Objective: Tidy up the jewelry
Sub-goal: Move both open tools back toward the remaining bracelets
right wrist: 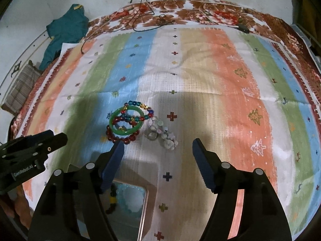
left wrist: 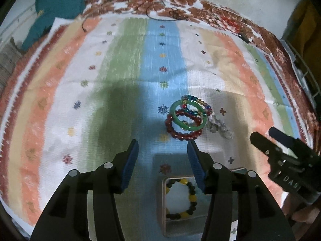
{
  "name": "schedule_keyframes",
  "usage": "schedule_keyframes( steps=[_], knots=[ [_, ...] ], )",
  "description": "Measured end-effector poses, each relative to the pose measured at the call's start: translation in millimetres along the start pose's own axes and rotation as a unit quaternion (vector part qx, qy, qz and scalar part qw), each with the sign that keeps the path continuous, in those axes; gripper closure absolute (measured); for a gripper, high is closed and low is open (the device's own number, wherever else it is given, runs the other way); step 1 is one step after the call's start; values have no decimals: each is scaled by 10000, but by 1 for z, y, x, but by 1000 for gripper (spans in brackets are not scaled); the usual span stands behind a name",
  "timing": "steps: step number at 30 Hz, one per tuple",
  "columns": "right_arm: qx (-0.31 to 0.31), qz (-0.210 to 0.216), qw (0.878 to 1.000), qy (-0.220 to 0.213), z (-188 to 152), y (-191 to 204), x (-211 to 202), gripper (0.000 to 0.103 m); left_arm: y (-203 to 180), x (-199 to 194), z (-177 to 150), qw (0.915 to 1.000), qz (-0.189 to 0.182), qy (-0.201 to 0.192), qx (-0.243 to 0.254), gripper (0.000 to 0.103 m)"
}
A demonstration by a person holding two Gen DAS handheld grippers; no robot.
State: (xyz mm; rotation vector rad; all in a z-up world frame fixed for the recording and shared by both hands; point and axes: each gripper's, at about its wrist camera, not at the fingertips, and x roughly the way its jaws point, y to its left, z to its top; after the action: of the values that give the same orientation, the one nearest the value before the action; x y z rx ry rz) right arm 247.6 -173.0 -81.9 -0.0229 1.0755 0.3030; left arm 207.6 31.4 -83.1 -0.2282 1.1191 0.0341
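A pile of jewelry lies on the striped cloth: a green bangle (left wrist: 188, 114) (right wrist: 126, 123) over a dark red bead bracelet (left wrist: 181, 133) (right wrist: 120, 137), a multicolour bead bracelet (left wrist: 197, 102) (right wrist: 145, 110) and pale white pieces (left wrist: 219, 126) (right wrist: 166, 138). A small box (left wrist: 163, 202) (right wrist: 145, 204) near me holds a yellow and black bead bracelet (left wrist: 190, 198) (right wrist: 112, 198). My left gripper (left wrist: 163, 150) is open and empty, just short of the pile. My right gripper (right wrist: 158, 150) is open and empty above the white pieces.
The striped cloth (left wrist: 128, 64) (right wrist: 230, 76) lies over a floral brown sheet (right wrist: 200, 8). A teal garment (left wrist: 58, 10) (right wrist: 66, 30) and a checked pillow (right wrist: 20, 88) sit at the far left. Dark cables (right wrist: 140, 20) run along the far edge.
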Motion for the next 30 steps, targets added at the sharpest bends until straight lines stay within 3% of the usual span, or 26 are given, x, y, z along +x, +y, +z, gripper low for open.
schedule_keyframes(
  steps=[4,30],
  knots=[
    [-44,39,10000,49,3,2,9,31,0,9,5,9999,119,-29,75,52],
    [89,194,9989,427,35,-7,71,31,6,69,36,9991,-76,332,261,54]
  ],
)
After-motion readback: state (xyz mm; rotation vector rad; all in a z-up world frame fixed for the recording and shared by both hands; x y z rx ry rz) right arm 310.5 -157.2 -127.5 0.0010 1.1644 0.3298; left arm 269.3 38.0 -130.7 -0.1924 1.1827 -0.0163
